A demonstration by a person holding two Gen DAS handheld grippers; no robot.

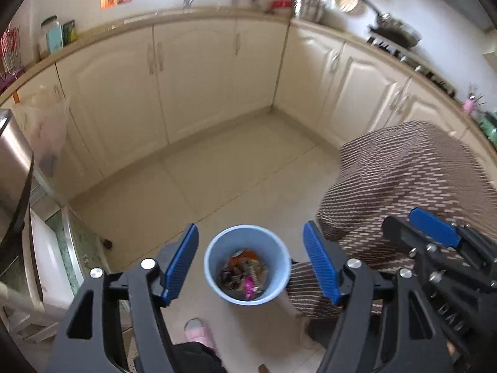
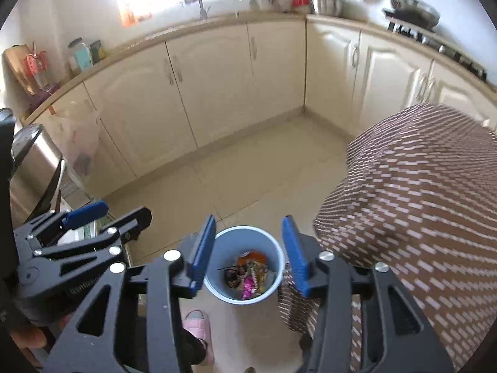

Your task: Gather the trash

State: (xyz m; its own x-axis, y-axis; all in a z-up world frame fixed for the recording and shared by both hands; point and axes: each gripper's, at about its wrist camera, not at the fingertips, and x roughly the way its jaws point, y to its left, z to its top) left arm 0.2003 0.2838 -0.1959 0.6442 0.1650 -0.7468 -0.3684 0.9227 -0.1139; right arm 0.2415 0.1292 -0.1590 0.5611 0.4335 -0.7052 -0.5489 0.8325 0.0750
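One blue bin (image 1: 247, 264) stands on the pale tiled floor (image 1: 236, 168), and two claws hang above it. The bin is a round, light blue plastic tub, and its bottom holds a small heap of trash (image 1: 245, 275): an orange wrapper, a bright pink one and some dark scraps. The left claw (image 1: 250, 262) has its blue pads spread wide with nothing between them, and the bin shows in the gap, well below. The right claw (image 2: 250, 259) stands about half open, also empty, with the bin framed between its fingers far beneath. One pink slipper (image 2: 196, 326) sits on the floor just beside the bin, and a brown patterned cloth (image 2: 419, 205) hangs to its right. Cream cabinets (image 1: 198, 71) under a counter (image 1: 93, 35) line the far walls
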